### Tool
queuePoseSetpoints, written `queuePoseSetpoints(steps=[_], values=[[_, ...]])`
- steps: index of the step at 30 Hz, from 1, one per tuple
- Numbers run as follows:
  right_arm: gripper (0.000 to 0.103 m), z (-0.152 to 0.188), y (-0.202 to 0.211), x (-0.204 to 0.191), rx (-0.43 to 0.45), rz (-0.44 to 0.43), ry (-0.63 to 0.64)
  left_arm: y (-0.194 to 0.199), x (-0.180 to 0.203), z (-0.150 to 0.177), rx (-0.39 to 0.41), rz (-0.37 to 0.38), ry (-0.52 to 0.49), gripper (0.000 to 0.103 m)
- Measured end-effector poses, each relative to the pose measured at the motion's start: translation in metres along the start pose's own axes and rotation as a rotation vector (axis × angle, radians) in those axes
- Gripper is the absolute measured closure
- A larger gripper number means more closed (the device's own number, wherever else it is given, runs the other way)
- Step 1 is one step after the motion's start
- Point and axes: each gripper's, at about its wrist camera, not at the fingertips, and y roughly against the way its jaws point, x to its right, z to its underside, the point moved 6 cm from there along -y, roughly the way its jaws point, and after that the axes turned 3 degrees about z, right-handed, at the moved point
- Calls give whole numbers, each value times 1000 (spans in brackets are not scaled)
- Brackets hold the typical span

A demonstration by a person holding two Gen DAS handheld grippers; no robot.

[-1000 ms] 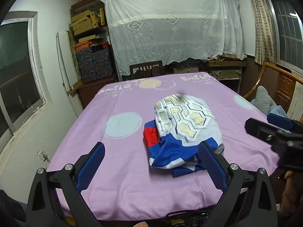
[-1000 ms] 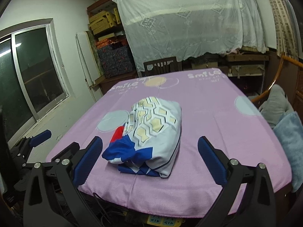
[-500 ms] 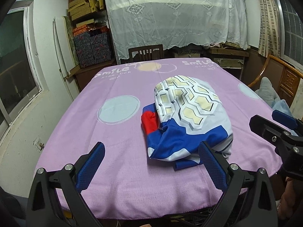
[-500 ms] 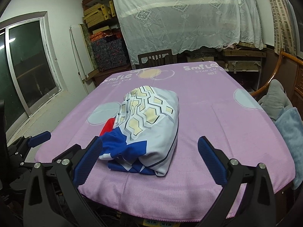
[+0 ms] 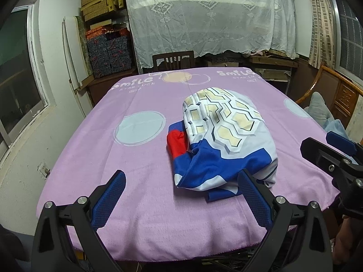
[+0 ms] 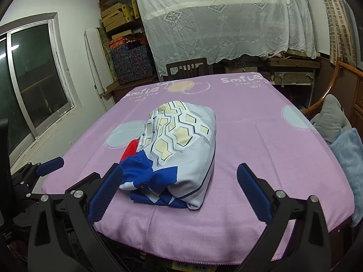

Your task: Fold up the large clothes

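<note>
A bundled garment (image 5: 223,140), white with a pale yellow hexagon print on top and blue and red cloth bunched at its near end, lies on a table covered by a purple cloth (image 5: 140,158) printed with pale circles. In the left wrist view the left gripper (image 5: 181,200) hangs over the near edge of the table with its jaws spread wide and nothing between them; the bundle sits ahead and to the right, its near blue edge just beyond the right-hand blue finger (image 5: 254,198), and the gap between the fingers shows mostly bare purple cloth. In the right wrist view the right gripper (image 6: 181,197) is likewise spread wide and empty, held above the near table edge; here the garment lies ahead and left of centre, its blue end close behind the left-hand finger (image 6: 105,195). Neither gripper touches the bundle. Beyond the table stand a dark wooden chair (image 5: 173,60) and a white lace sheet (image 5: 204,18) draped over shelving.
</note>
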Motion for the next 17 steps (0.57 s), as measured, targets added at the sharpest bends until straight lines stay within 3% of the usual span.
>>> queuePoseSetpoints(steps=[17], values=[[5, -2, 2, 2, 6, 2, -11, 7, -2, -4, 35, -25, -6, 4]])
